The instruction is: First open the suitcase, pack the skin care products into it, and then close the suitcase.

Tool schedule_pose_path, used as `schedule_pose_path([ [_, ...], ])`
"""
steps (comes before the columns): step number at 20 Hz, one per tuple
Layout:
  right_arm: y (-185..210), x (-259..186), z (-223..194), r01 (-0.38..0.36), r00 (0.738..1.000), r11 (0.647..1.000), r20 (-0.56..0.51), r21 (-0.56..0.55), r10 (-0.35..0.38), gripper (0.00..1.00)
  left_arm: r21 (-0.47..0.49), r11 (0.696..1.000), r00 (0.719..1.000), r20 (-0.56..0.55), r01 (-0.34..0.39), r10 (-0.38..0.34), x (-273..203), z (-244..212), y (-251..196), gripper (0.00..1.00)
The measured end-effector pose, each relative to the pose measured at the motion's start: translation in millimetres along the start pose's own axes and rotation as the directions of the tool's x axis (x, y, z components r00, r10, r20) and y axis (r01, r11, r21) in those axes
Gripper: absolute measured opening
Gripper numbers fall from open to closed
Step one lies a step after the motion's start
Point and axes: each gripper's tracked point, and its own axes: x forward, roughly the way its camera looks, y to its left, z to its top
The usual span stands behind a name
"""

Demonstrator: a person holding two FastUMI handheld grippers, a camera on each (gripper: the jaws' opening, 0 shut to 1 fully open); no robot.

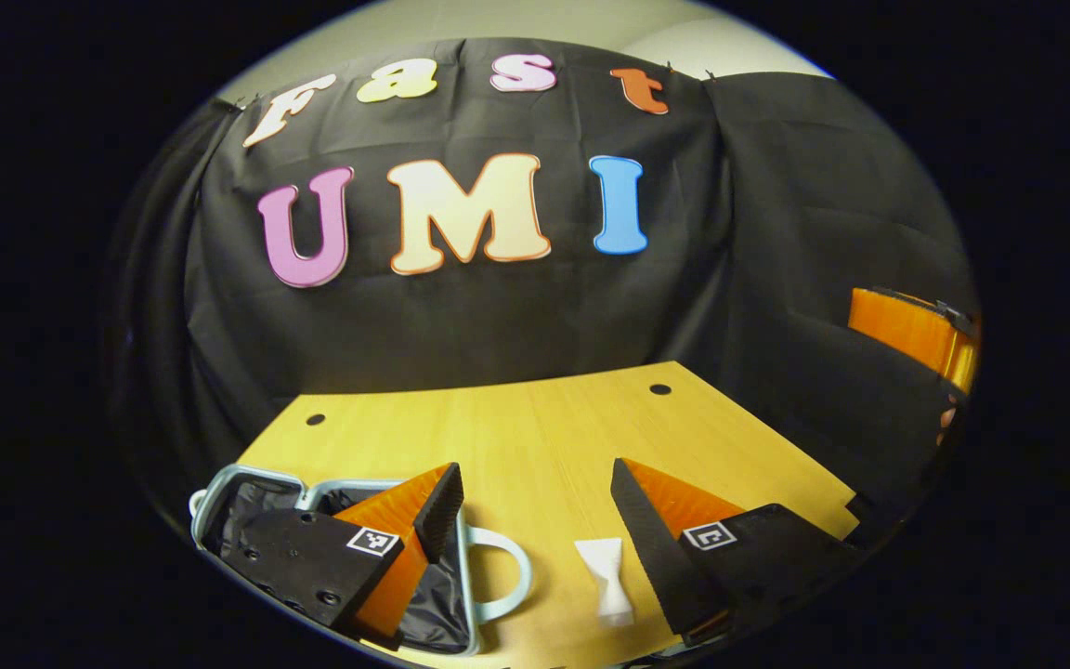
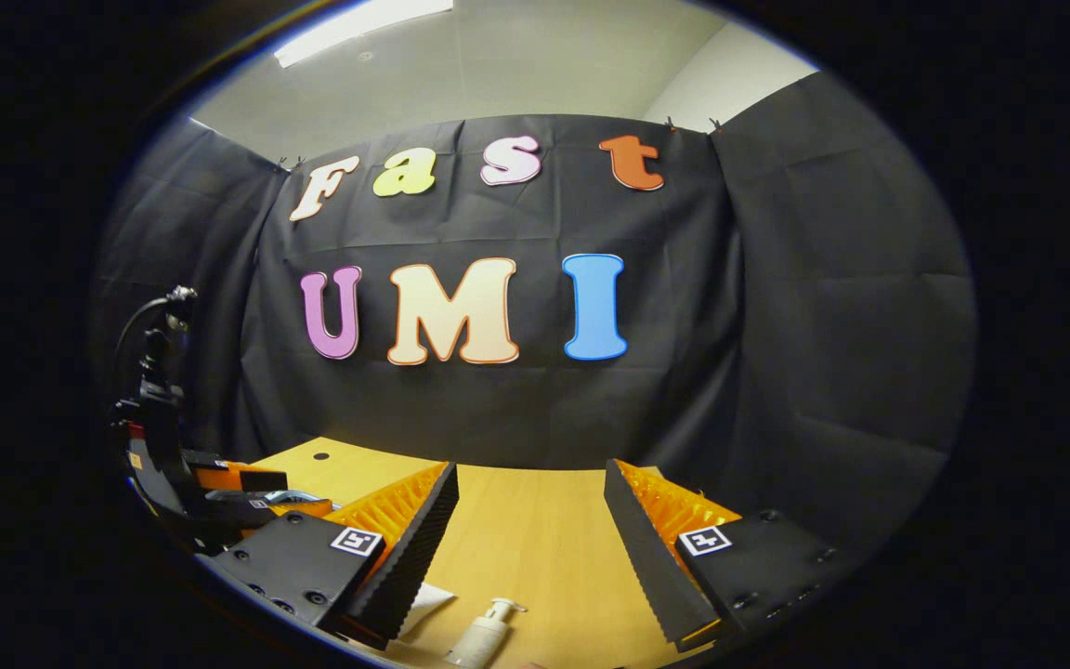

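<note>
The suitcase (image 1: pixel 340 548) is seen lying open on the table (image 1: pixel 535 427) at about seven o'clock in the left gripper view, its dark lining showing. The left gripper (image 1: pixel 535 502) is held spread and empty above the table, with a small white tube (image 1: pixel 607 578) just below the gap at six o'clock. The right gripper (image 2: pixel 530 520) is likewise spread and empty, a pump bottle (image 2: pixel 484 634) lying at six o'clock in its view. Packing seems to be the step in hand. Each item is best approached from above, centred between the fingers, pinched at mid-body, then carried well inside the suitcase rim before release.
</note>
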Motion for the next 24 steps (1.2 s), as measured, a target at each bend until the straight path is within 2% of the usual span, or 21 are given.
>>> schedule_pose_path([
  [6,-38.0,-14.0,-12.1,0.07,0.997,0.997,-0.037,-0.01,-0.071,1.0,-0.007,0.998,0.987,-0.15,0.061,-0.061,37.7,-67.8,-38.6,0.95],
  [11,-50.6,-18.9,-17.4,0.098,0.993,0.995,-0.057,-0.017,-0.098,1.0,-0.025,0.994,0.946,-0.306,0.109,-0.111,51.7,-134.6,-65.9,0.95],
  [14,-55.7,-21.9,-19.8,0.11,0.992,0.993,-0.064,-0.03,-0.112,1.0,-0.015,0.992,0.926,-0.358,0.122,-0.119,56.7,-159.5,-68.9,0.95],
  [17,-63.5,-27.5,-21.8,0.134,0.988,0.99,-0.072,-0.04,-0.136,1.0,-0.038,0.992,0.887,-0.446,0.119,-0.124,65.4,-199.3,-74.4,0.92],
  [20,-68.8,-32.1,-23.2,0.153,0.985,0.987,-0.076,-0.051,-0.157,1.0,-0.058,0.992,0.857,-0.499,0.113,-0.127,66.5,-223.8,-76.4,0.77],
  [21,-70.6,-33.7,-23.3,0.158,0.984,0.986,-0.077,-0.053,-0.162,1.0,-0.061,0.992,0.842,-0.525,0.11,-0.126,65.3,-232.3,-75.2,0.65],
  [22,-71.5,-34.5,-22.9,0.163,0.983,0.985,-0.077,-0.054,-0.167,1.0,-0.042,0.992,0.856,-0.502,0.117,-0.123,68.4,-228.8,-74.0,0.55],
  [23,-71.6,-35.8,-24.1,0.166,0.982,0.985,-0.079,-0.055,-0.17,1.0,-0.047,0.99,0.855,-0.501,0.132,-0.138,69.3,-225.6,-74.4,0.41],
  [24,-71.4,-35.7,-24.2,0.168,0.982,0.984,-0.079,-0.054,-0.172,1.0,-0.064,0.988,0.84,-0.52,0.142,-0.154,68.6,-230.6,-77.1,0.3],
])
